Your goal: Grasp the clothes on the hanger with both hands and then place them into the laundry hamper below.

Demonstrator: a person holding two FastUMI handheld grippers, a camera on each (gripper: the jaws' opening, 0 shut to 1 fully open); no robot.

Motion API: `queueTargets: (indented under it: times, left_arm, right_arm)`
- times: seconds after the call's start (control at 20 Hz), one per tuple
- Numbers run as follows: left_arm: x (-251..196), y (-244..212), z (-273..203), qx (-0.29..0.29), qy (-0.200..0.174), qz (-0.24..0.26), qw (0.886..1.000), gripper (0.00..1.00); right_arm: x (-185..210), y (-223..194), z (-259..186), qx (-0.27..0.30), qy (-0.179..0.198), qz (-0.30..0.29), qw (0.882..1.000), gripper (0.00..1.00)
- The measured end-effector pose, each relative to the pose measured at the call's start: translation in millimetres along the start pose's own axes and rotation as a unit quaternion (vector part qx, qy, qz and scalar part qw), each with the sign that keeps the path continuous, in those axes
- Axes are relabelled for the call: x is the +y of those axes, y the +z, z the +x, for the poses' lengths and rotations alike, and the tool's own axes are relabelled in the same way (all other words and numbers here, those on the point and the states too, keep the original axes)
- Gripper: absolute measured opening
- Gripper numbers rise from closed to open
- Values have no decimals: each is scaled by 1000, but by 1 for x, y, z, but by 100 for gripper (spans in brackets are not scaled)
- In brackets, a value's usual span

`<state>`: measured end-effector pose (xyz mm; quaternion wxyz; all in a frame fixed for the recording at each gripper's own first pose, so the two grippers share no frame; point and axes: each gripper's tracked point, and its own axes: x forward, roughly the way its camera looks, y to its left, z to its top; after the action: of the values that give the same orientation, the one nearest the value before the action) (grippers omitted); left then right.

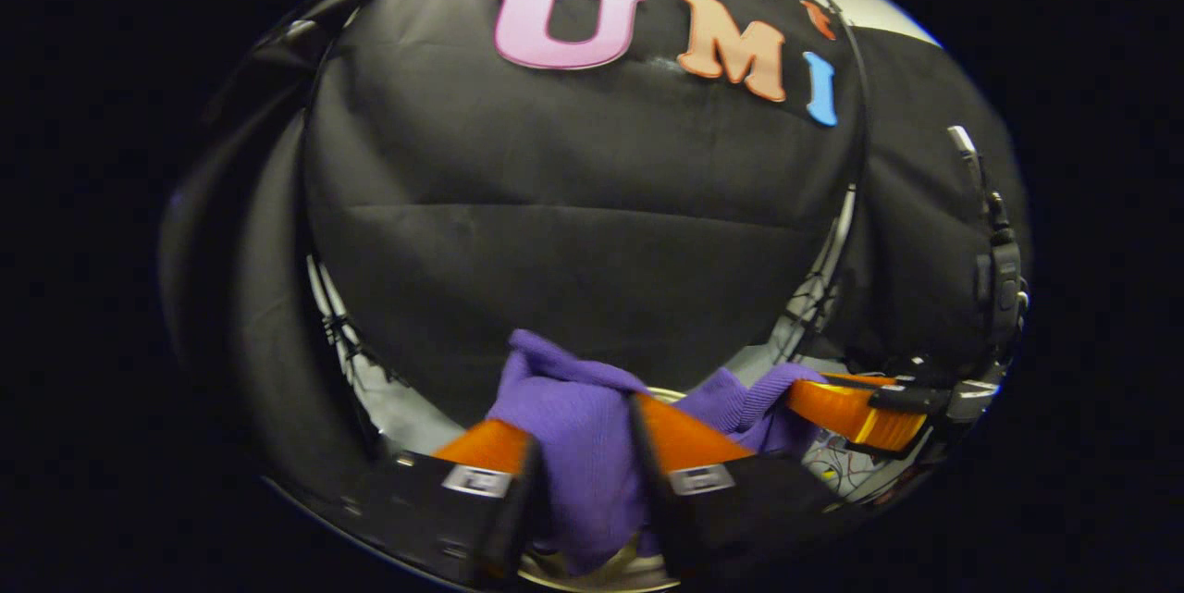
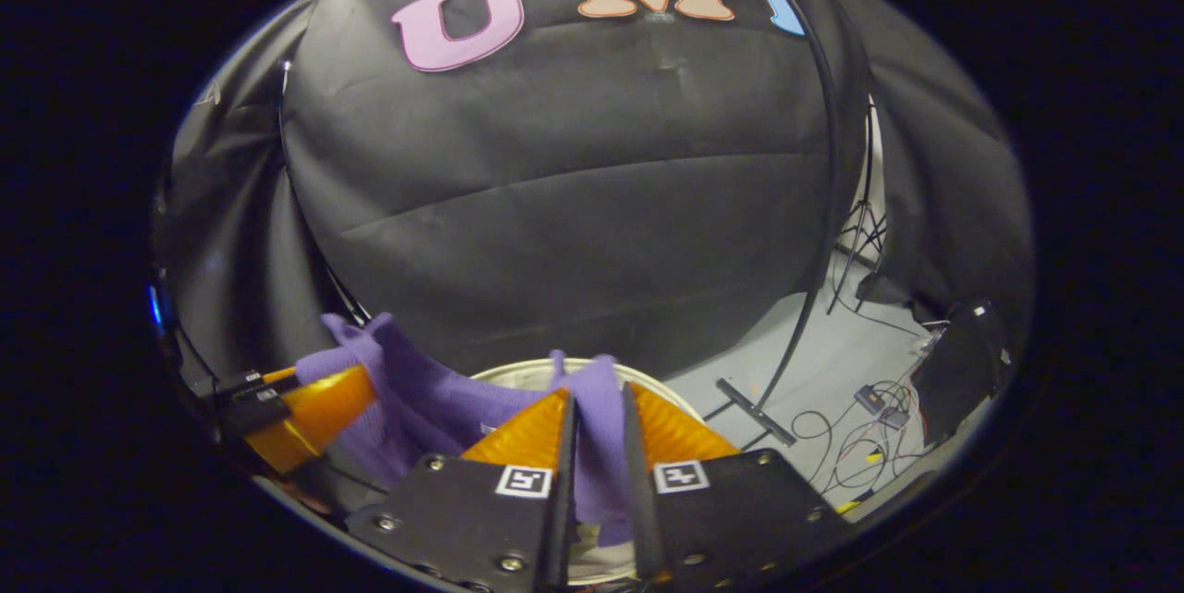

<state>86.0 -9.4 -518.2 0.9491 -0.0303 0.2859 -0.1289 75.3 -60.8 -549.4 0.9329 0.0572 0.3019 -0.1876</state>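
A purple knit garment is bunched between the two fingers of my left gripper, which is shut on it. To the right in the left gripper view, the right gripper pinches another fold of the cloth. In the right gripper view, my right gripper is shut on a narrow fold of the purple garment, which sags leftward to the left gripper. The pale round rim of the laundry hamper sits just below and behind the cloth. A sliver of the hamper rim peeks out behind my left fingers.
The black booth wall hangs close behind. Light grey floor lies to the right, with loose cables, a flat bar and a dark box. A thin stand pole rises at the right.
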Motion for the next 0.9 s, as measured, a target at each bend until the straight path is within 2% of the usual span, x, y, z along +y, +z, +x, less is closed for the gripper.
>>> queueTargets:
  times: [0.05, 0.1, 0.3, 0.4, 0.7, 0.8, 0.9]
  left_arm:
    - [-1, -11, -2, 27, -2, -10, 1000, 67]
    - [1, -23, -3, 50, 1, -18, 999, 70]
    - [10, -3, -5, 20, 18, 12, 1000, 89]
    - [13, 7, -8, 13, 19, 10, 1000, 96]
    - [14, 18, -17, 1, 27, 6, 1000, 97]
    - [13, 21, -21, 3, 26, 4, 1000, 97]
    - [16, 27, -27, -1, 32, 9, 999, 98]
  right_arm:
    - [-2, 2, -2, -5, -4, -1, 1000, 47]
    - [-3, 5, -3, -7, -8, -4, 1000, 43]
    - [-1, 2, -6, -2, -11, -6, 1000, 100]
    - [1, 1, -7, -2, -13, -3, 1000, 100]
    - [11, 10, -15, -9, -15, -17, 1000, 100]
    - [12, 21, -21, -19, -20, -22, 999, 98]
    - [15, 33, -30, -32, -19, -20, 999, 100]
